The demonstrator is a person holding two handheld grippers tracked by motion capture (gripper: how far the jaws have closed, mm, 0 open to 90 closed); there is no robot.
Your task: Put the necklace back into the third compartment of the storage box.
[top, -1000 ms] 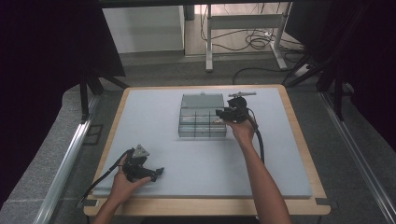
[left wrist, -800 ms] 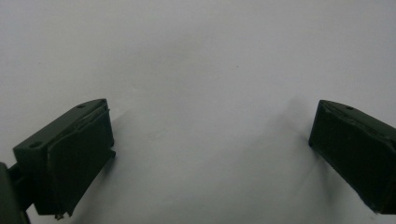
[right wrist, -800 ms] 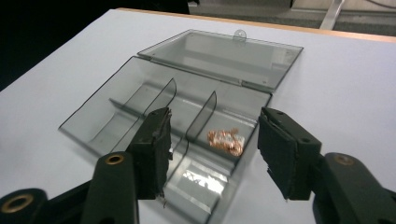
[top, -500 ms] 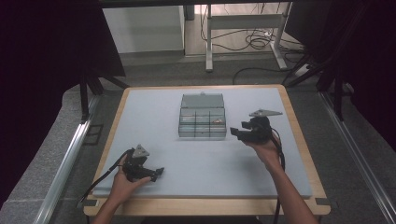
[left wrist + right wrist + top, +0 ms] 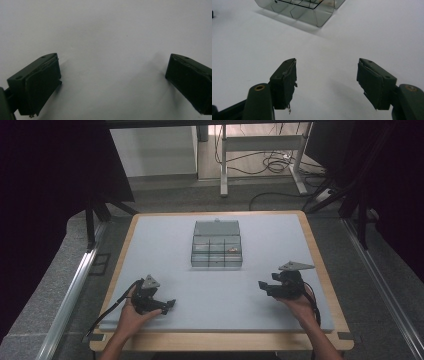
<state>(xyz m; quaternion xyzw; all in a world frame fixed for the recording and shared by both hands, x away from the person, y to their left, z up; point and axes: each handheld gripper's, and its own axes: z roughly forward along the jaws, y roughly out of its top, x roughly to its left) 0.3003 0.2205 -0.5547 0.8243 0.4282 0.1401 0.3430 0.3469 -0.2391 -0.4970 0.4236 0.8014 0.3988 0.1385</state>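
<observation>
A clear plastic compartment box (image 5: pixel 217 245) with its lid tipped back stands at the middle of the grey mat; a small reddish item lies in one right-hand compartment. Its near corner (image 5: pixel 312 12) shows at the top of the right gripper view. My right gripper (image 5: pixel 262 285) rests low at the mat's front right, open, with nothing between its jaws (image 5: pixel 327 75). My left gripper (image 5: pixel 171 304) sits at the front left on the mat, held by a hand. It is open wide (image 5: pixel 112 75) over bare mat and holds nothing.
The grey mat (image 5: pixel 165 240) covers a wooden table (image 5: pixel 320 255) with a raised rim. Dark curtains hang at both sides. Beyond the far edge stand a desk frame and cables (image 5: pixel 270 165) on the floor.
My right gripper has drawn back from the box's right side to the mat's front right, coming toward the person. The left gripper has stayed put.
</observation>
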